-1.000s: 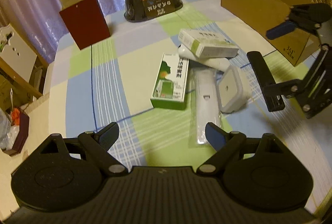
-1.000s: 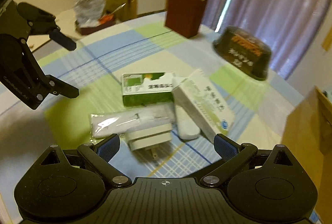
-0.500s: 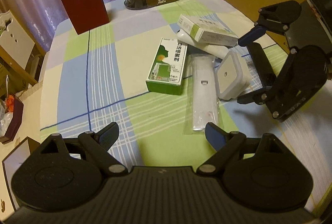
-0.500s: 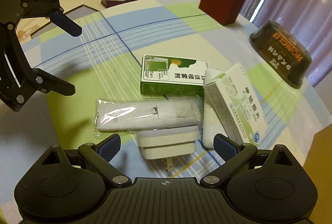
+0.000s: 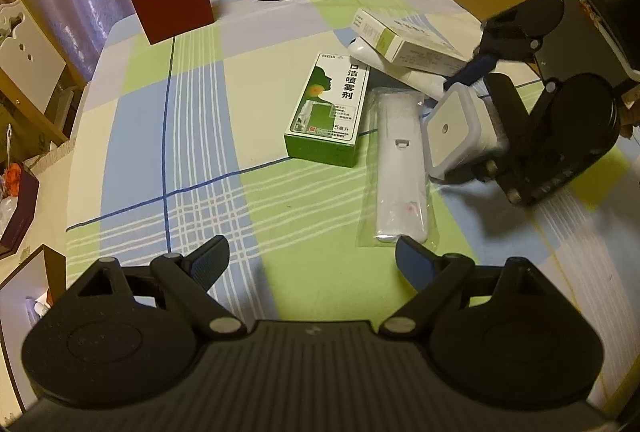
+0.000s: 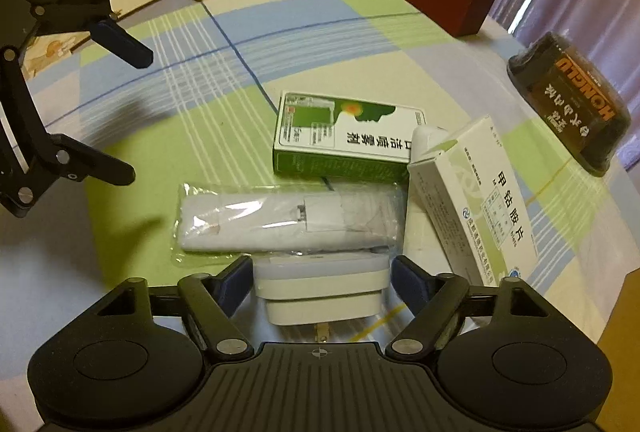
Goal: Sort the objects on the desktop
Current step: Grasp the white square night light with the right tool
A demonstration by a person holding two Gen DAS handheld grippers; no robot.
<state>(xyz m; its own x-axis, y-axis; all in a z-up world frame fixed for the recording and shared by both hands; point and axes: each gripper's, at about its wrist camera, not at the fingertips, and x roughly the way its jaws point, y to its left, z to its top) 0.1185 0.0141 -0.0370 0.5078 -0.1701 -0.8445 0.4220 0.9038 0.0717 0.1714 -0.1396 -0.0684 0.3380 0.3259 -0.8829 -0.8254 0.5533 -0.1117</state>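
White plug adapter (image 6: 320, 292) on checked tablecloth (image 6: 160, 104), between spread fingers of right gripper (image 6: 322, 282); whether pads touch it, cannot tell. Bagged white remote (image 6: 288, 220) just beyond adapter. Green box (image 6: 344, 144) beyond remote. White medicine box (image 6: 476, 208) right of adapter, leaning on white tube (image 6: 424, 140). Left gripper (image 5: 310, 262) spread wide, empty, over cloth near remote's end.

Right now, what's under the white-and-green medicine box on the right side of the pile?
The medicine box lies tilted on a white tube; the tube's rounded end pokes out beside the green spray box. The rest of the tube is covered, so its full length and label can't be seen.
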